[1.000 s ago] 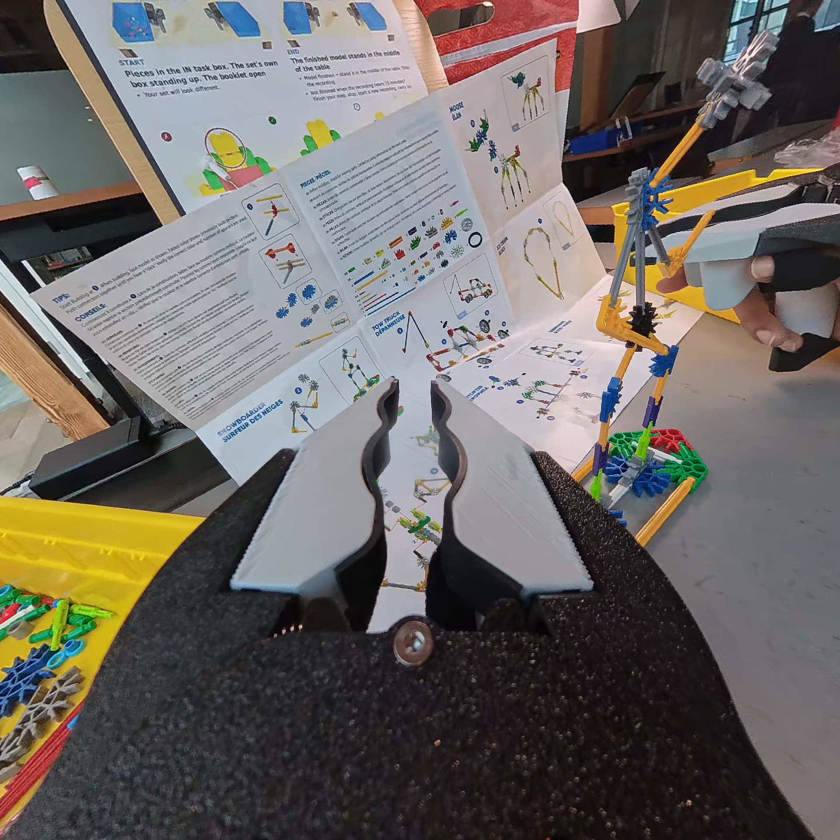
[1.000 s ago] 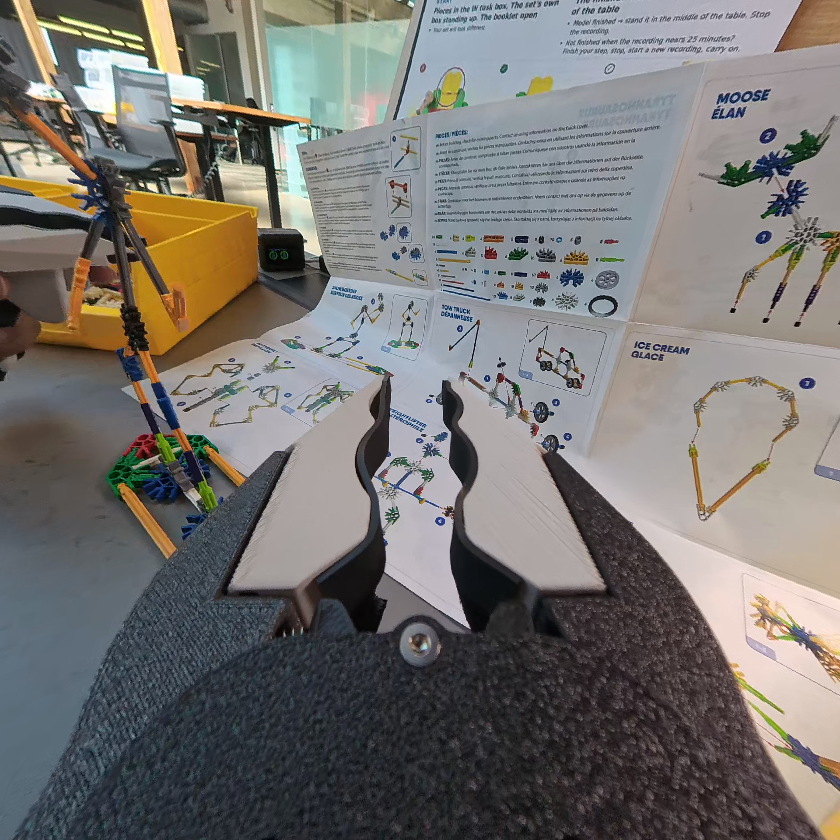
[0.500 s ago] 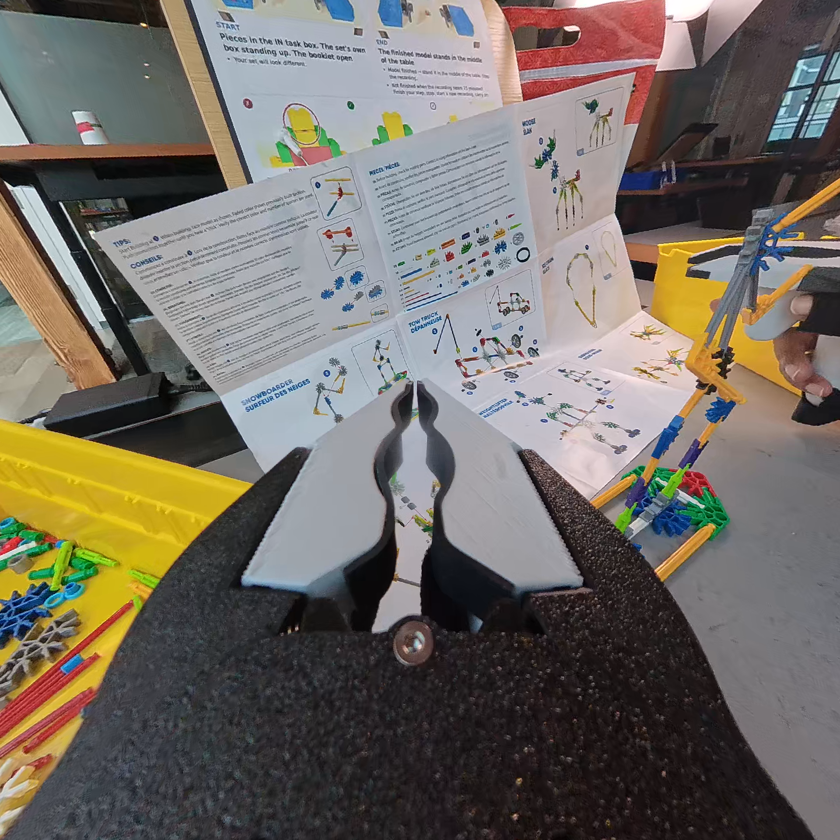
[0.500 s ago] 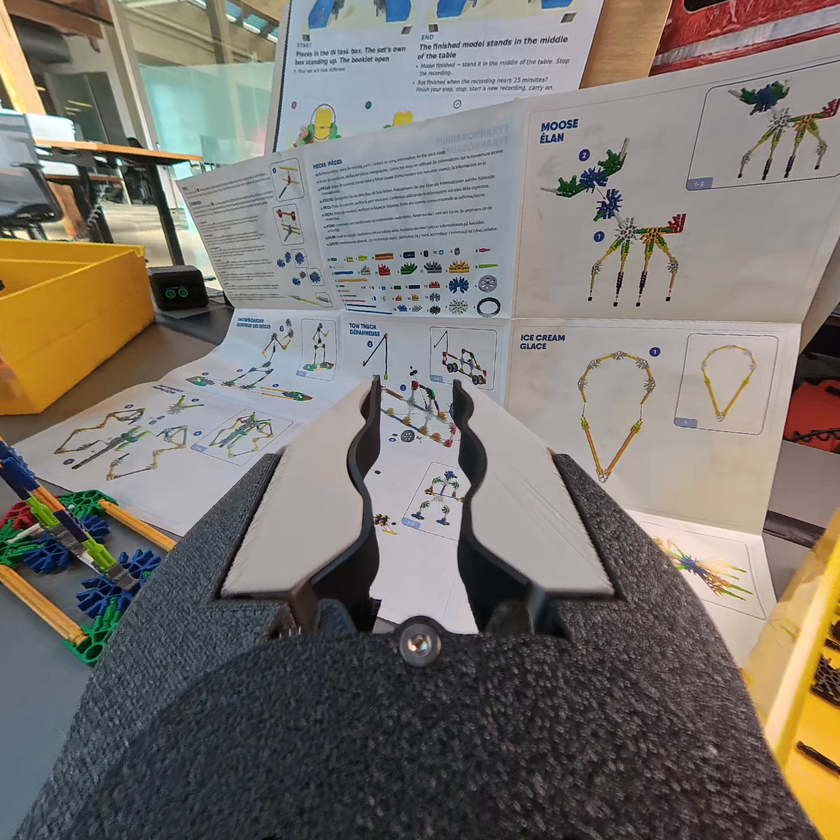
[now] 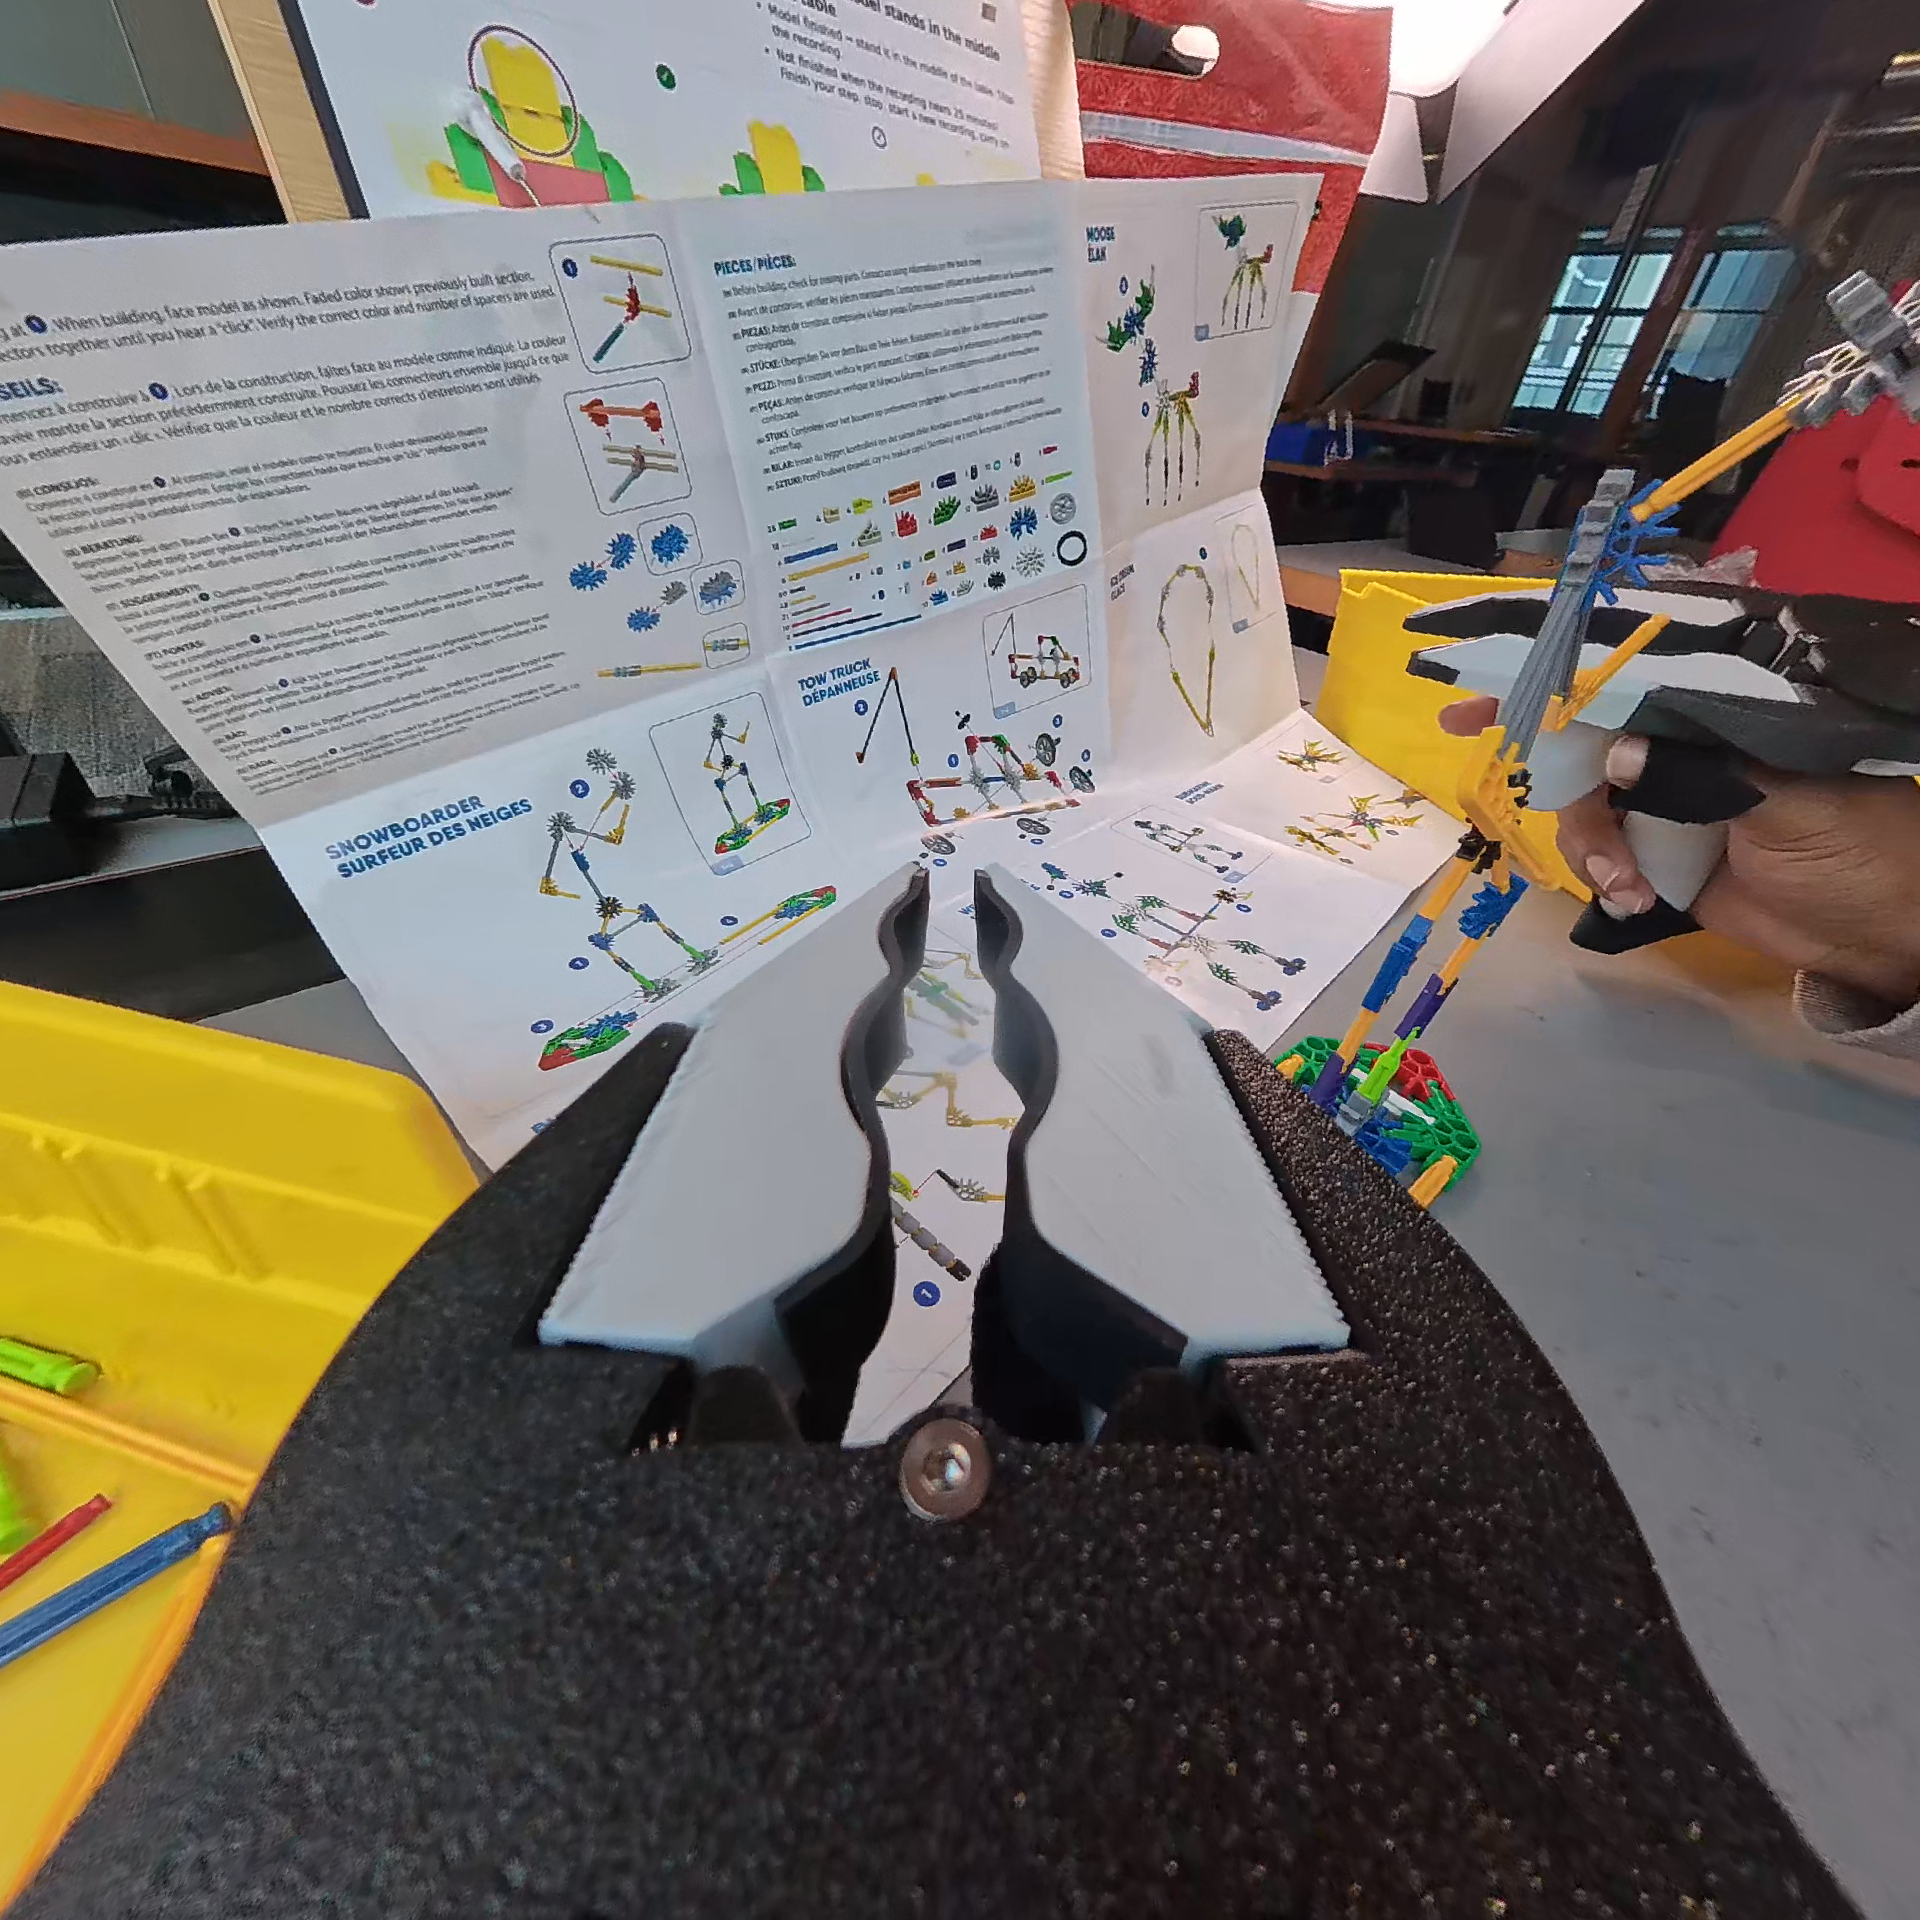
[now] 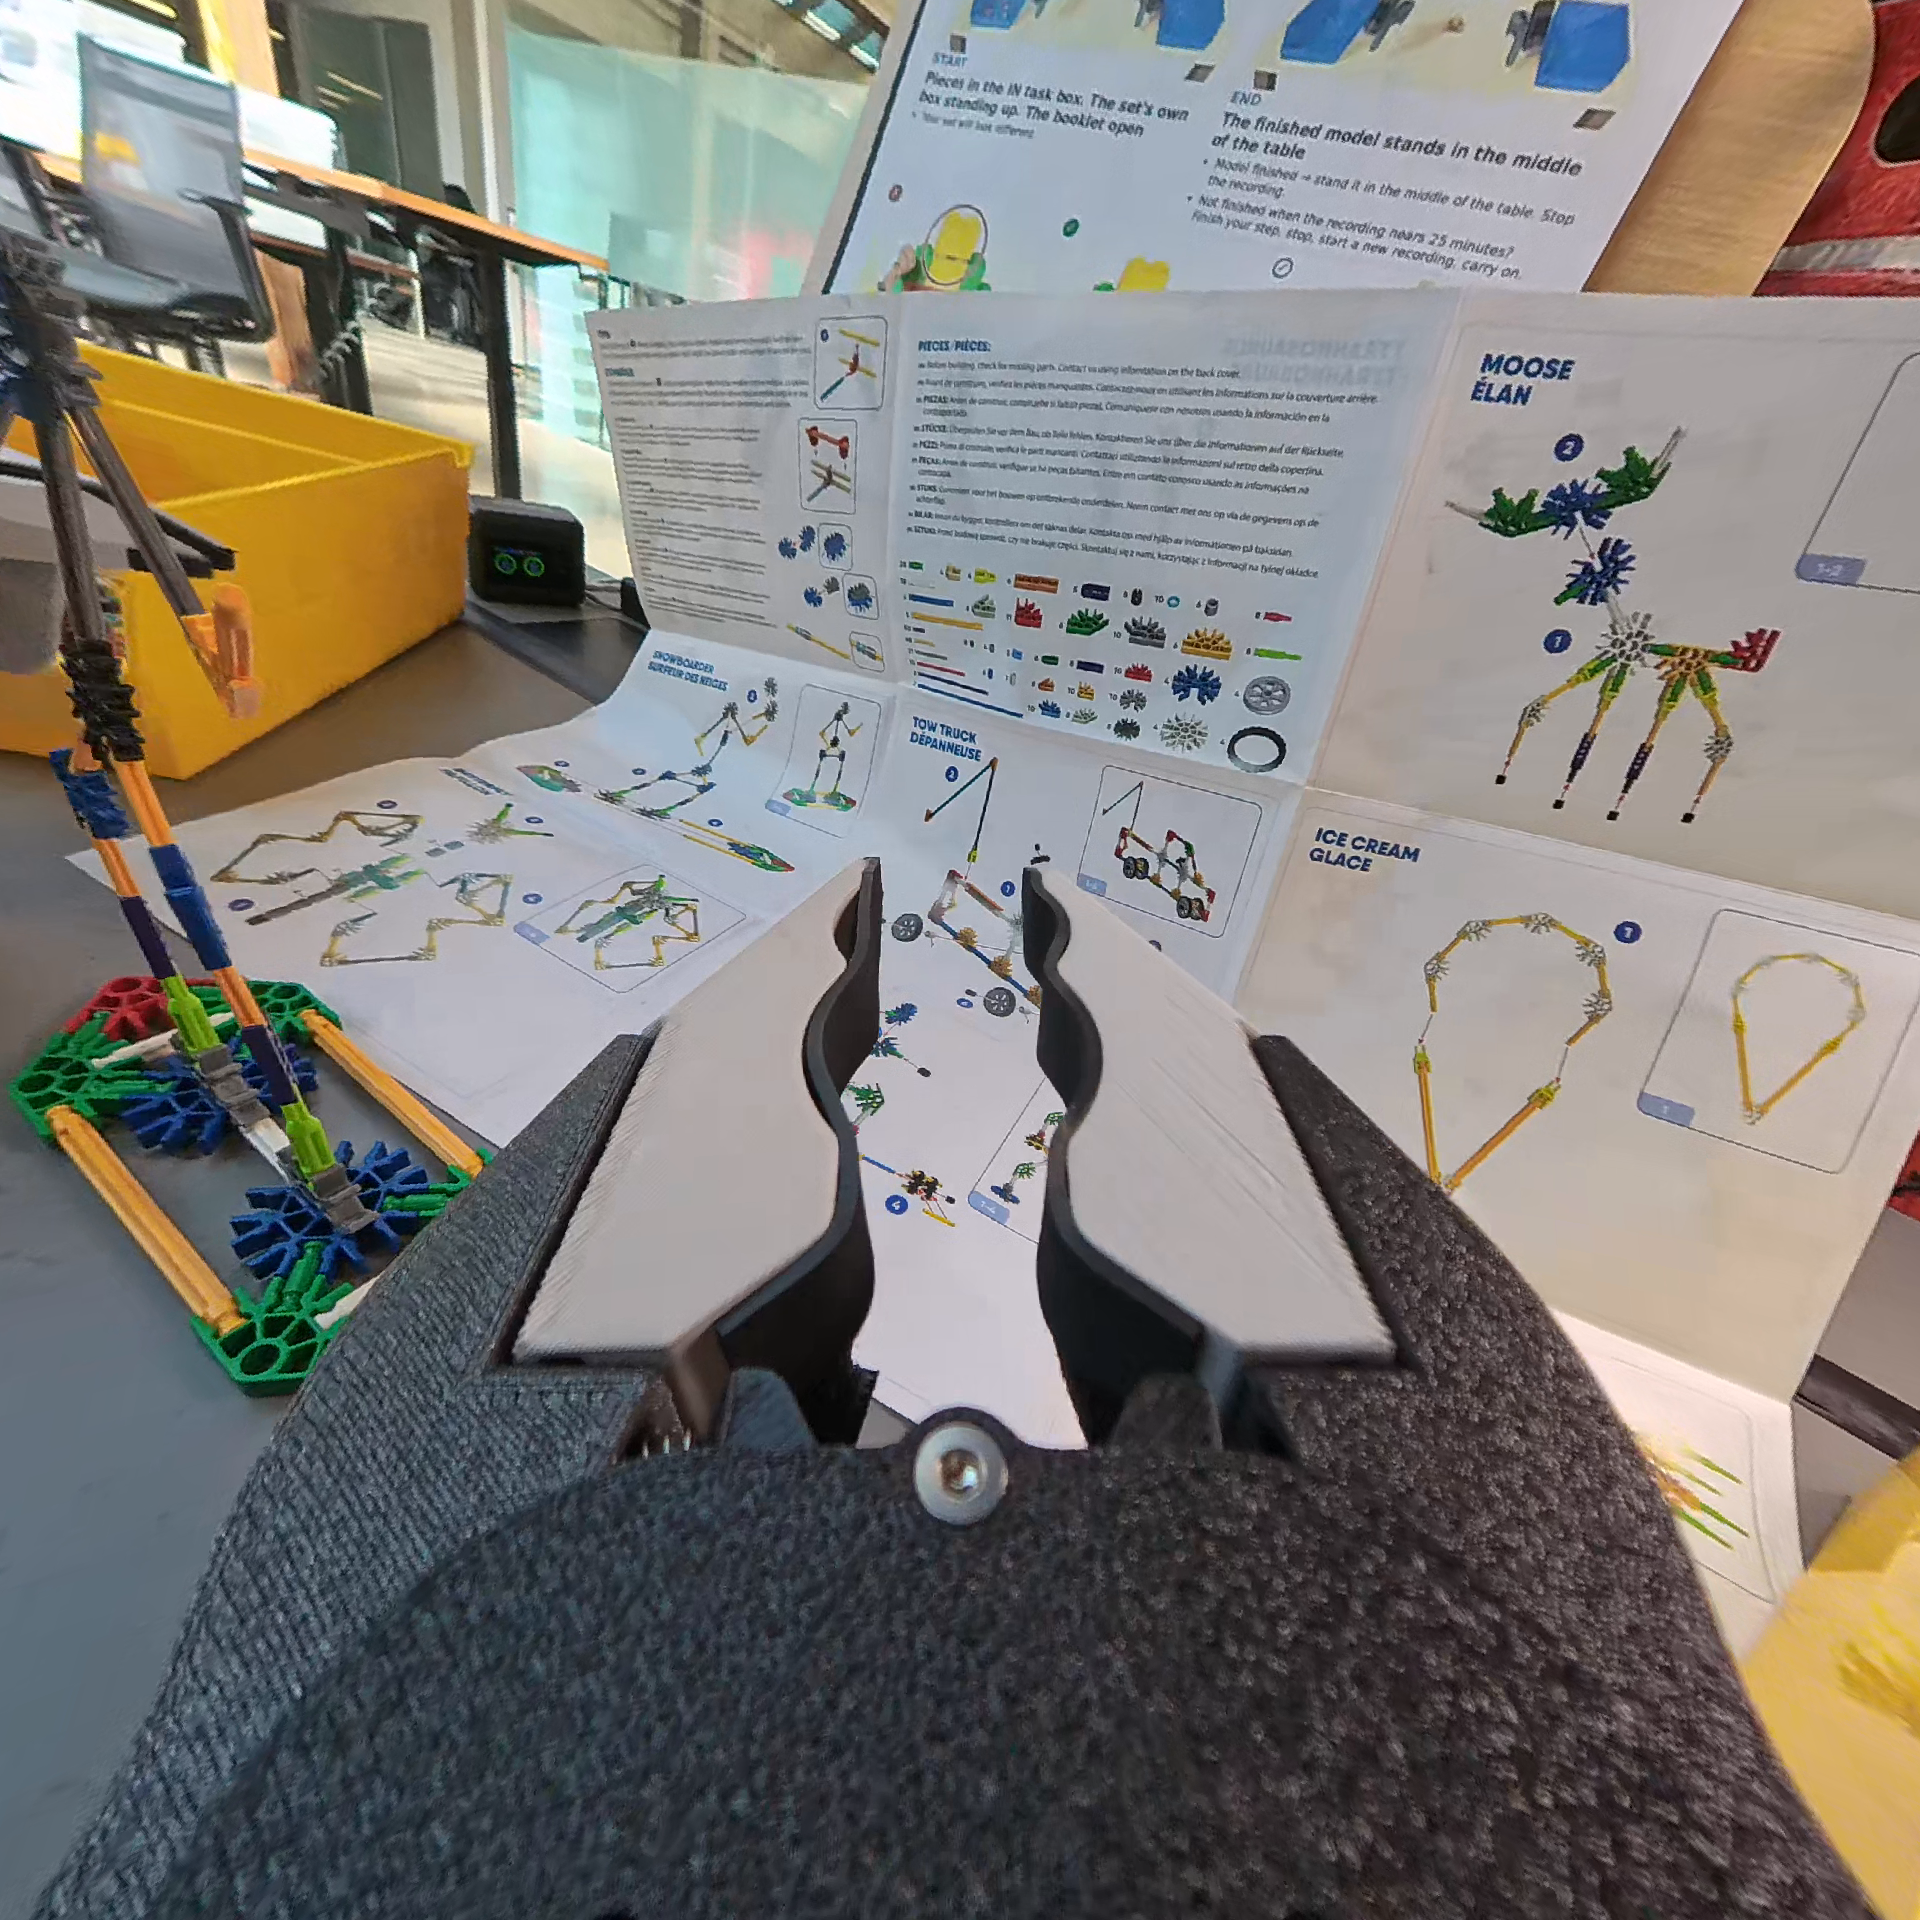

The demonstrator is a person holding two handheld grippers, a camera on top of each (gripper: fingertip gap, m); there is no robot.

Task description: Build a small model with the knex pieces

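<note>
Two claws: both empty, both pointing at the folded instruction sheet (image 5: 831, 416).
Left claw (image 5: 951, 894): jaws a narrow slit apart, tips not touching, gripping nothing; hovering over the flat lower part of the sheet, just right of the yellow bin (image 5: 208, 1143).
Right claw (image 6: 951, 878): jaws parted wider than the left, nothing between them; hovering over the sheet's flat part, with the model just to its left.
Model (image 5: 1496, 790): built of rods and connectors, standing upright on the grey worktop (image 5: 1662, 1351) at the sheet's edge; flat base of green, red and blue connectors framed by orange rods, two legs of orange rods with blue sleeves, grey rods above, an orange rod slanting up to a grey connector at the top.
Model from the right wrist view (image 6: 208, 1039): base close to the right claw's body, apart from its fingers.
Hand (image 5: 1766, 883): at the right edge of the left wrist view, gripping the handle of another claw; that claw level with the model's grey rods and behind them, contact impossible to tell.
Yellow bin contents: a blue rod (image 5: 104, 1569), a red rod and green pieces lying loose.
Sheet: upper half propped upright against a printed board (image 5: 675, 94), lower half flat on the worktop.
Behind: a second yellow bin (image 5: 1371, 665), a red bag (image 5: 1226, 125), a small black device (image 6: 525, 551).
</note>
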